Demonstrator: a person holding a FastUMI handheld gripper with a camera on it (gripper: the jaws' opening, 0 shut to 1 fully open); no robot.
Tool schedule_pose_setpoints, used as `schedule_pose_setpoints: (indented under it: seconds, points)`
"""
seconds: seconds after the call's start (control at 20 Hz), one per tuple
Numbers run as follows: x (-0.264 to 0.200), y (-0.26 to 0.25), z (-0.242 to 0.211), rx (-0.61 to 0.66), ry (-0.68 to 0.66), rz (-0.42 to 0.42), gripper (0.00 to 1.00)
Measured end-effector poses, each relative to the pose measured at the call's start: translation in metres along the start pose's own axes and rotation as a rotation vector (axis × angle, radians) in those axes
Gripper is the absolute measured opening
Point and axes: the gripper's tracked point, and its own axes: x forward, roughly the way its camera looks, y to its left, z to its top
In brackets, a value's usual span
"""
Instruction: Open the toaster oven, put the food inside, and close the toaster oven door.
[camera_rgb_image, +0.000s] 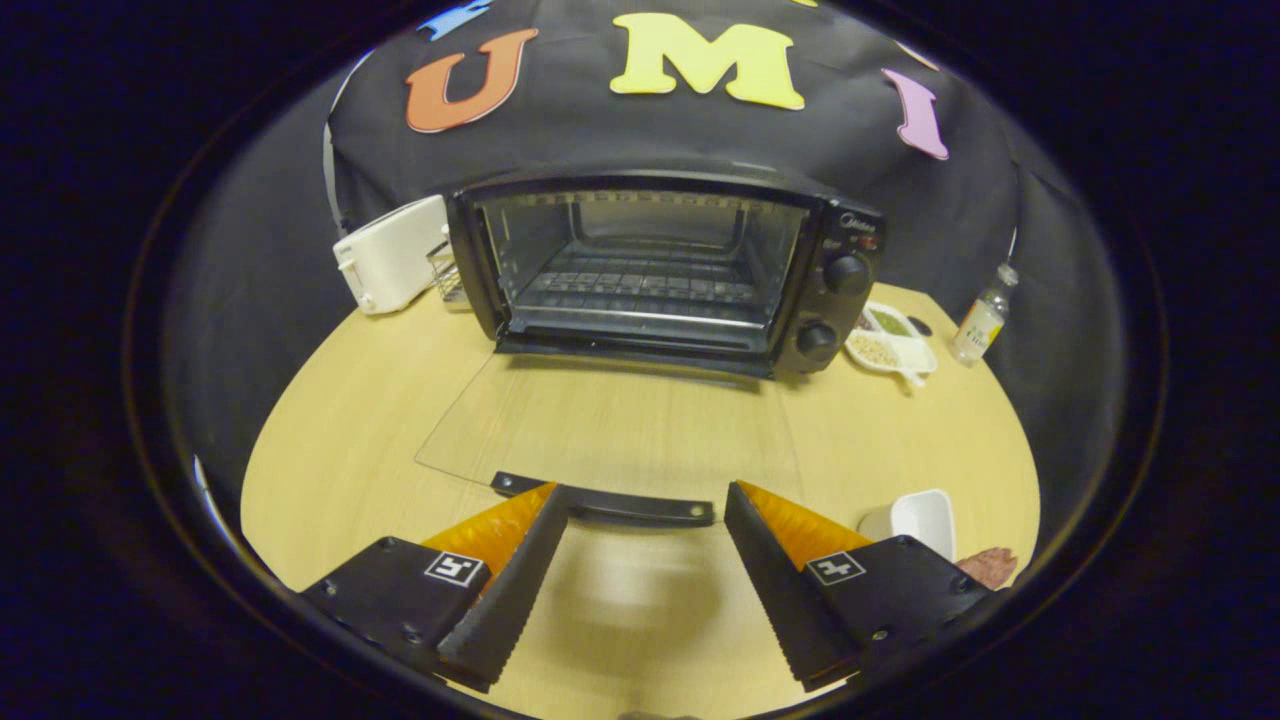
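Toaster oven (660, 270) stood at far side of worktop (350, 420), glass door (610, 425) folded flat, cavity clear for loading. Hand-held gripper (640, 515) was spread, holding nothing, fingers flanking door handle (610, 503). Food (990, 565) lay near right, beside white dish (925, 518).

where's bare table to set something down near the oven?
Bare table left of the open glass door, in front of the white toaster. Another patch right of the door. Crowded by the dish, bottle and white cup. Gripper open at the door handle.
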Motion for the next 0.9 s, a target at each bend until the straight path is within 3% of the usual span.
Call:
schedule_pose_setpoints:
  seconds: [0.25, 0.5, 0.65, 0.9]
  points:
    - [-0.033, -0.106, 0.023, -0.017, -0.074, -0.062, 1.00]
    - [-0.057, -0.210, -0.005, 0.011, -0.036, -0.078, 1.00]
    - [-0.060, -0.242, -0.029, 0.045, 0.004, -0.008, 1.00]
    - [-0.056, -0.240, -0.083, 0.128, 0.140, 0.226, 0.97]
